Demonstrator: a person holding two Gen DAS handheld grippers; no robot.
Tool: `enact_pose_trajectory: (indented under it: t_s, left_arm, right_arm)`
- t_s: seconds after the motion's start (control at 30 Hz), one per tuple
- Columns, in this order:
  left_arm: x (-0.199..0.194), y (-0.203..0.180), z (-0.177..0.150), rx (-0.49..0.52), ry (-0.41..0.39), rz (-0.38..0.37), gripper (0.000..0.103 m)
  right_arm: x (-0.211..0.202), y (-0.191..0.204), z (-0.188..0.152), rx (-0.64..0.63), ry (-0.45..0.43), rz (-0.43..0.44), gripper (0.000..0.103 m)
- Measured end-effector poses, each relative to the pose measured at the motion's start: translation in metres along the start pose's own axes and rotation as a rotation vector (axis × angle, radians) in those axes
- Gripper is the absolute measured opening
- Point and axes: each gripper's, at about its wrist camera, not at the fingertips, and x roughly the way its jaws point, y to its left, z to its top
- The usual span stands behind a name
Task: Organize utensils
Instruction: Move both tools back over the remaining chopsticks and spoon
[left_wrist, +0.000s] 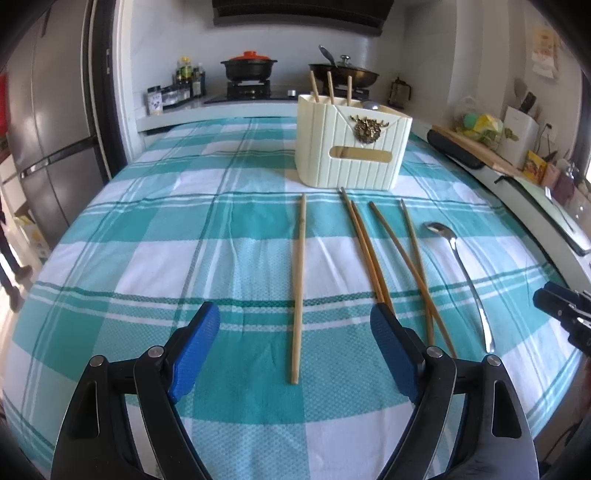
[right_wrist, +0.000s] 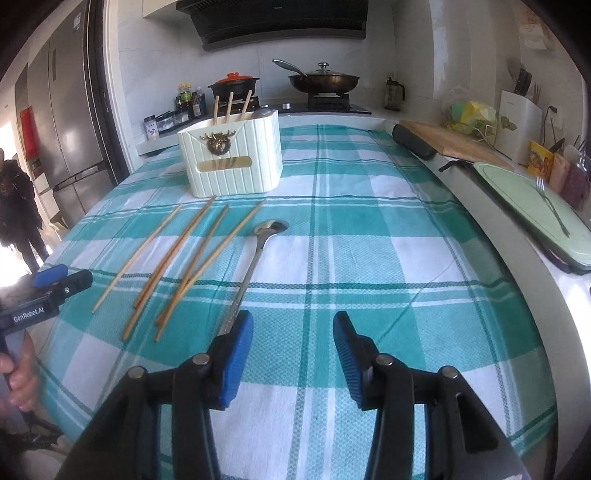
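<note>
Here, both hand-held tools are hovering over the table's teal-and-white checked cloth (left_wrist: 147, 229) near its front edge, and neither is carrying anything. The left gripper (left_wrist: 295, 343) is spreading its blue-padded jaws wide, with a single wooden chopstick (left_wrist: 298, 288) lying lengthwise on the cloth in the gap between them, not touched by either pad. The right gripper (right_wrist: 293, 350) is also standing open, its jaws parted over bare cloth, and the handle end of the metal spoon (right_wrist: 255, 258) is disappearing just behind its left finger (right_wrist: 236, 362); whether they are touching cannot be told. The spoon is lying with its bowl pointing toward the far edge of the table. Between the lone chopstick and the spoon, four more chopsticks (left_wrist: 391, 258) are lying loose on the cloth, two close together and two crossing near their front ends. The cream ribbed utensil holder (left_wrist: 351, 144) is standing upright toward the far edge of the table, beyond the loose utensils, with three chopsticks (left_wrist: 330, 88) sticking up out of it and a rounded metal tip showing beside them. A brass ornament (left_wrist: 367, 127) is sitting on the holder's front face
</note>
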Motion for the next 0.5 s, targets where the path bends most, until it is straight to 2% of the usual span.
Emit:
enact_pose_trajectory:
  t_s: [0.3, 0.5]
  left_arm:
    - [0.01, -0.004, -0.004, 0.025, -0.042, 0.012, 0.085]
    - [0.016, -0.003, -0.007, 0.017, -0.022, -0.007, 0.086]
  right_arm:
    - [0.029, 0.004, -0.003, 0.053, 0.026, 0.057, 0.046]
    - [0.045, 0.006, -0.002, 0.076, 0.052, 0.084, 0.046]
